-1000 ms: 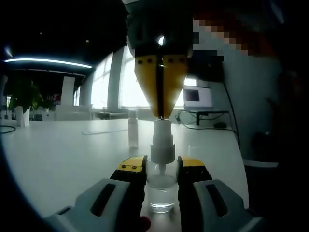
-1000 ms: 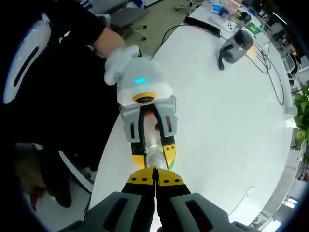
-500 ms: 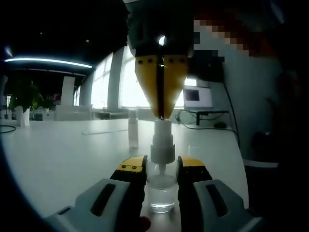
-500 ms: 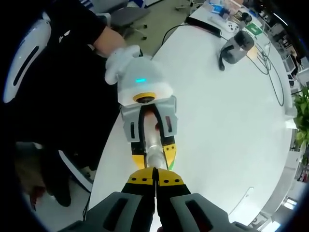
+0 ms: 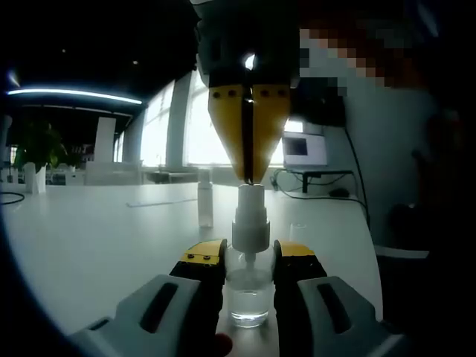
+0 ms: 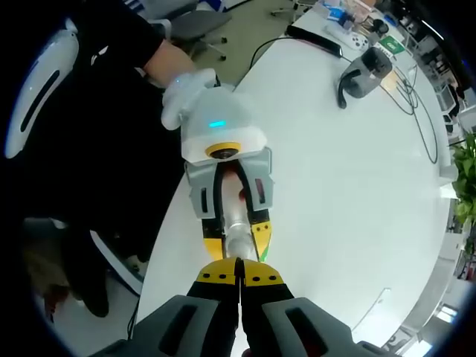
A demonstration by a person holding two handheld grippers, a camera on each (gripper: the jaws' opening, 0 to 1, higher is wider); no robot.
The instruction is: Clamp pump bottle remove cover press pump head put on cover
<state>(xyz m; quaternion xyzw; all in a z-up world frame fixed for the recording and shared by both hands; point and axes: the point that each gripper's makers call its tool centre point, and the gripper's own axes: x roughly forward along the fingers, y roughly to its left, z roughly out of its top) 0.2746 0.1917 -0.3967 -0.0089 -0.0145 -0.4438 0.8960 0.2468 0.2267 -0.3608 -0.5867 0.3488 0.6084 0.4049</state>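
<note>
- The pump bottle (image 5: 248,294) stands upright on the white table (image 5: 104,238), near the table's near edge. Its clear body sits between the two jaws of the left gripper (image 5: 248,260), which are clamped on it from left and right.
- The white pump head (image 5: 251,216) rises above the left gripper's yellow jaw tips. No cover sits on it; the nozzle top is bare.
- A clear cover (image 5: 204,197) stands upright on the table farther off, to the left of the bottle and well apart from it. Judged from this, cover removal is done.
- The right gripper (image 5: 248,177) comes down from above with its jaws closed together, holding nothing. Its tip rests at the top of the pump head; whether it bears down or merely touches cannot be told.
- In the right gripper view, the right gripper (image 6: 239,279) looks straight down on the left gripper (image 6: 238,238) and the bottle's top between its jaws.
- Step in hand, as judged: pressing the pump head.
- Next move calls for a straight downward push along the bottle's axis, with the left clamp holding firm so the bottle does not tip or slide. After that, lift off, open the right jaws, fetch the cover and seat it over the pump head.
</note>
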